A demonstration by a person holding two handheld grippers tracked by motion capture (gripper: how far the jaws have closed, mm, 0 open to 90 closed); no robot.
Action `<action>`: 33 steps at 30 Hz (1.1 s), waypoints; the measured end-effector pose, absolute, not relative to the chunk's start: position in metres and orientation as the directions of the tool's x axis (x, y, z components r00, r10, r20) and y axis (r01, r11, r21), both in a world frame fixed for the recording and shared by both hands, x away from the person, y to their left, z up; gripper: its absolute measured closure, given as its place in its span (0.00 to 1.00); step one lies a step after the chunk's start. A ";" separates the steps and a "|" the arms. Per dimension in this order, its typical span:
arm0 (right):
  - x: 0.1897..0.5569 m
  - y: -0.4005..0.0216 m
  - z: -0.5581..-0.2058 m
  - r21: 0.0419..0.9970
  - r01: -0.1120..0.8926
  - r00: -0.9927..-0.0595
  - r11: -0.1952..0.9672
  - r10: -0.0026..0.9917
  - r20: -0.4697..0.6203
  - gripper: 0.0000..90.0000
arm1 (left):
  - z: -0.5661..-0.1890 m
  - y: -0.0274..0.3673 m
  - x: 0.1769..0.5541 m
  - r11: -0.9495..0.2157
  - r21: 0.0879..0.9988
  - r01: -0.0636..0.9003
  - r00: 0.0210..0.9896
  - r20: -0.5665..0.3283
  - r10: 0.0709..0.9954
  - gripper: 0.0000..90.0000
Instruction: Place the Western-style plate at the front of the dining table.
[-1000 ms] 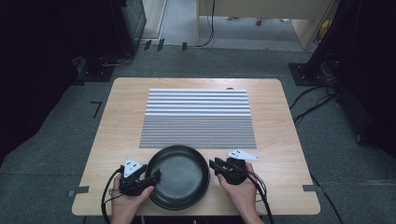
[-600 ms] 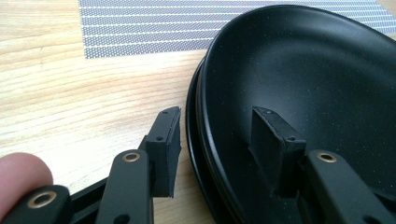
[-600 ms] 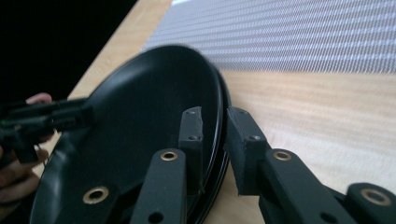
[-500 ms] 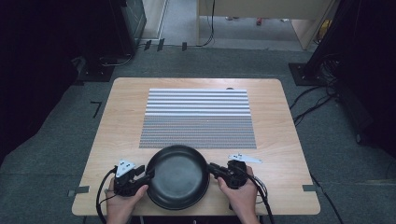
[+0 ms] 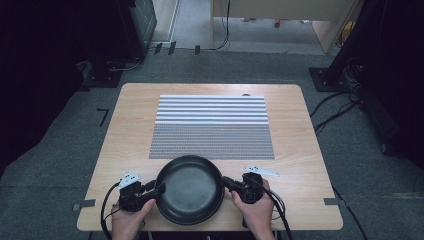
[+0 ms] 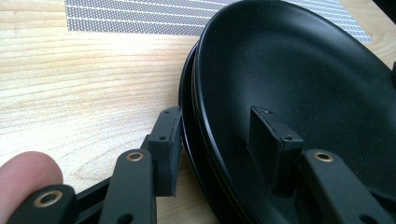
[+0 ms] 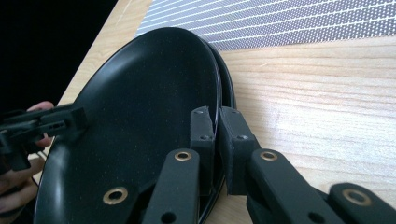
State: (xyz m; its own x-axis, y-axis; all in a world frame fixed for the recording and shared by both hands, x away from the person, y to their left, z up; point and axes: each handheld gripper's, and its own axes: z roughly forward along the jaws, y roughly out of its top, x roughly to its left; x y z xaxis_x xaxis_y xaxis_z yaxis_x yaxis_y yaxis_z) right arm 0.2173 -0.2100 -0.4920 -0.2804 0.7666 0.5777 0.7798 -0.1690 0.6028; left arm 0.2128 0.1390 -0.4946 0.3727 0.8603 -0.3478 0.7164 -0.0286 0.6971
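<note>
1. One round black pan [image 5: 190, 189] is seen, shallow, with a smooth, faintly speckled inside and a thin raised rim; in the left claw view its rim [image 6: 196, 116] looks doubled, as of two stacked edges, though whether a second piece lies beneath cannot be told.
2. The pan is empty.
3. Two claws are counted. The left claw [image 5: 156, 190] is set at the pan's left edge, the right claw [image 5: 226, 182] at its right edge, so the pan lies between them.
4. In the left claw view, the left claw [image 6: 219, 149] is seen fairly wide: one jaw stands inside the pan, the other outside the rim with a gap left.
5. In the right claw view, the right claw [image 7: 217, 135] is seen narrow, its two jaws pressed on the pan's rim from both sides.
6. The jaws are black, blocky and matte, with brass-coloured rivets in the links.
7. The surface [image 5: 130, 130] is of pale wood grain; one mat [image 5: 212, 125], striped grey and white, lies on it just beyond the pan.
</note>
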 end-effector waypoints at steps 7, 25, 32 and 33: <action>0.217 -0.207 -0.494 0.612 0.766 -0.269 -0.199 0.765 0.586 0.95 | -0.494 0.141 0.213 -0.010 0.698 0.716 0.369 -0.366 0.854 0.63; 0.222 -0.186 -0.505 0.621 0.760 -0.288 -0.191 0.758 0.586 0.90 | -0.490 0.154 0.213 0.035 0.704 0.709 0.368 -0.413 0.833 0.75; 0.229 -0.186 -0.512 0.533 0.805 -0.224 -0.261 0.698 0.680 0.90 | -0.490 0.155 0.207 0.042 0.713 0.700 0.374 -0.416 0.829 0.77; 0.231 -0.186 -0.513 0.513 0.814 -0.211 -0.273 0.683 0.699 0.91 | -0.490 0.156 0.207 0.045 0.711 0.702 0.372 -0.419 0.828 0.77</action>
State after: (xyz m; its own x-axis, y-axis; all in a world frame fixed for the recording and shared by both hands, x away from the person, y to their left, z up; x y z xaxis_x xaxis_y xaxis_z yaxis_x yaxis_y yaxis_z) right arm 0.2306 -0.1858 -0.5129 -0.2112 0.6829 0.6994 0.8141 -0.2731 0.5125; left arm 0.2067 0.1558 -0.4901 0.3719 0.8284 -0.4189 0.7017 0.0446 0.7111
